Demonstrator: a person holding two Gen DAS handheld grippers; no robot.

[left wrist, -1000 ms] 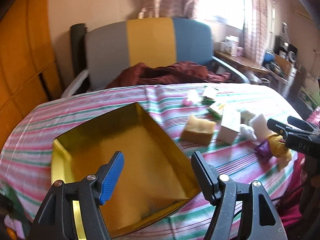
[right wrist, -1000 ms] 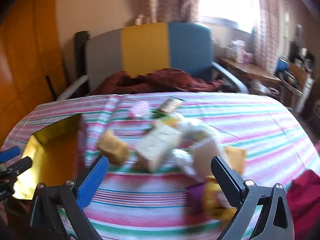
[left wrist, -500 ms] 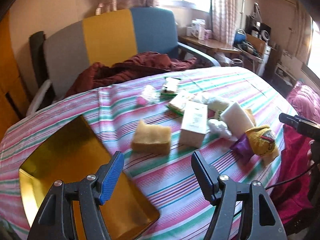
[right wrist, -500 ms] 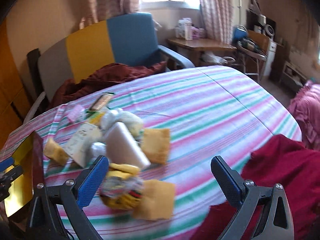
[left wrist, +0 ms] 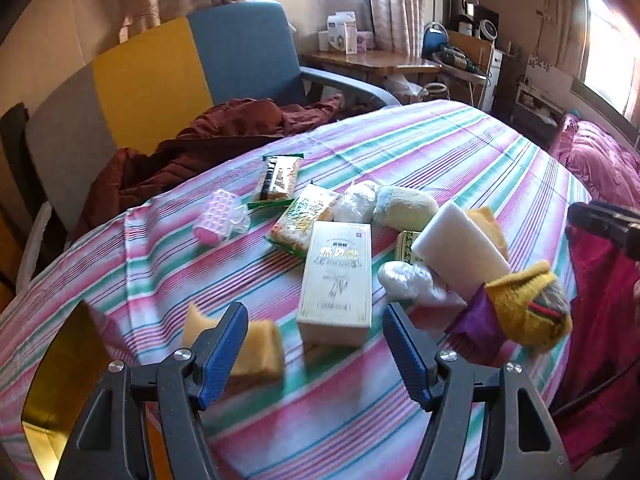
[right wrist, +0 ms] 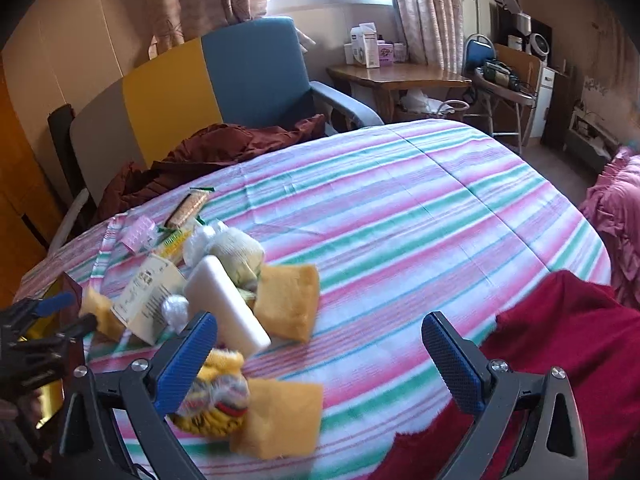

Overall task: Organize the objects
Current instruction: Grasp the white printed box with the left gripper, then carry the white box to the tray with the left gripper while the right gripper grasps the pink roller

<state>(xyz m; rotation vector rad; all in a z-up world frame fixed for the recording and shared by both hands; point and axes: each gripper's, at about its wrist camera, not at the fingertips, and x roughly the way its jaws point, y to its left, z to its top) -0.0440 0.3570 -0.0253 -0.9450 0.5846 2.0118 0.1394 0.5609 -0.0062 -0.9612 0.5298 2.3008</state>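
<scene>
A pile of small items lies on the striped tablecloth (left wrist: 420,148). In the left wrist view my left gripper (left wrist: 314,344) is open and empty, just in front of a cream box (left wrist: 336,280) and a yellow sponge (left wrist: 256,348). Beyond lie a white block (left wrist: 460,256), a yellow knitted item (left wrist: 528,308), a pink roller (left wrist: 214,216) and snack packets (left wrist: 280,176). A gold tray (left wrist: 60,364) sits at the left. My right gripper (right wrist: 320,354) is open and empty, over the cloth beside the knitted item (right wrist: 216,396) and yellow sponges (right wrist: 288,300).
A grey, yellow and blue chair (left wrist: 168,76) with dark red cloth (left wrist: 224,132) stands behind the table. A red garment (right wrist: 560,340) lies at the table's right edge. A wooden desk (right wrist: 400,74) and shelves stand at the back right.
Both grippers have swung to the right. The left one has moved off the gold tray and now faces the cream box. The right one has moved past the pile toward open cloth.
</scene>
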